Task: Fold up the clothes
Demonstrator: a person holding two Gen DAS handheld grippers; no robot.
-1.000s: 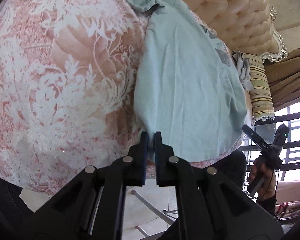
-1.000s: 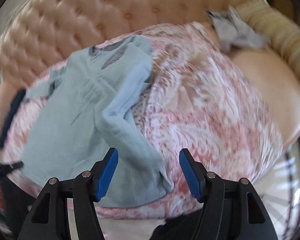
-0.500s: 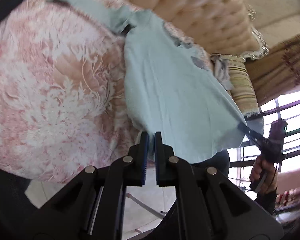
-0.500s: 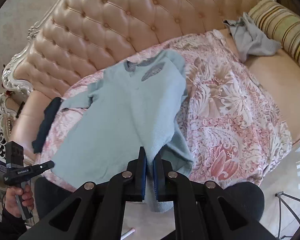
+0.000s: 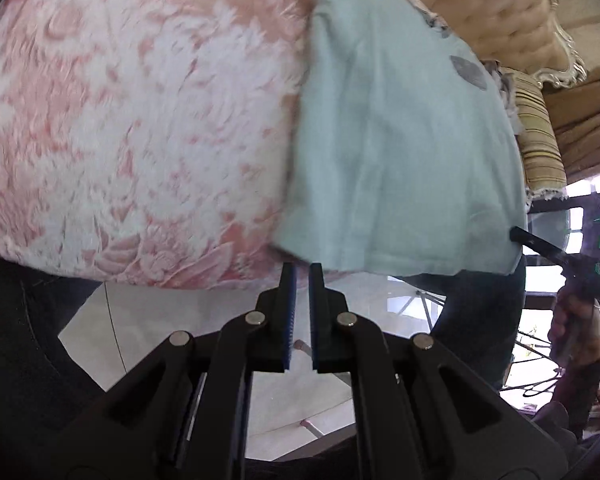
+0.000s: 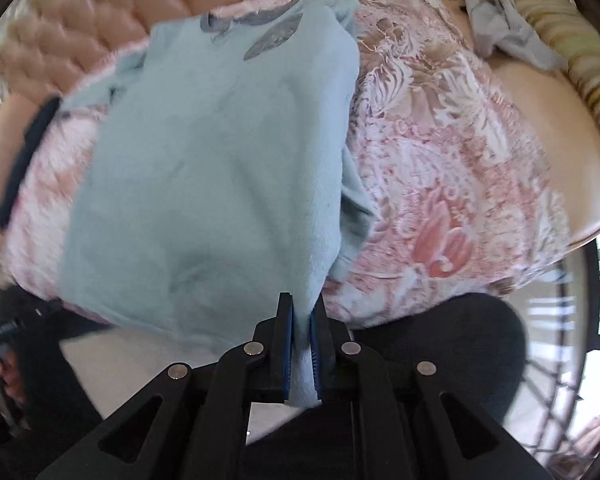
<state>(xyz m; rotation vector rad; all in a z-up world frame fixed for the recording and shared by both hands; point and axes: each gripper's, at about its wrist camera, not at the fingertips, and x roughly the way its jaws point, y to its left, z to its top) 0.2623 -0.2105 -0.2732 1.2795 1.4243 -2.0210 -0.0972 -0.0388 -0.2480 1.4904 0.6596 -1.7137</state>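
Light blue long-sleeved shirt (image 6: 220, 152) spread front-up on pink floral bedspread (image 5: 132, 120), hem hanging off the near edge, one sleeve folded under; crumpled grey garment (image 6: 500, 28) near striped pillow (image 6: 572, 60). Right gripper (image 6: 301, 320) pointing steeply down, clamped on hem corner, jaws just eased slightly wider with cloth between. Left gripper (image 5: 302, 280) closed at opposite hem corner, grip on cloth unclear through blur.

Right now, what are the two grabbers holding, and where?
Both hold the light blue shirt by its bottom hem: right gripper at one corner, left gripper at the other.
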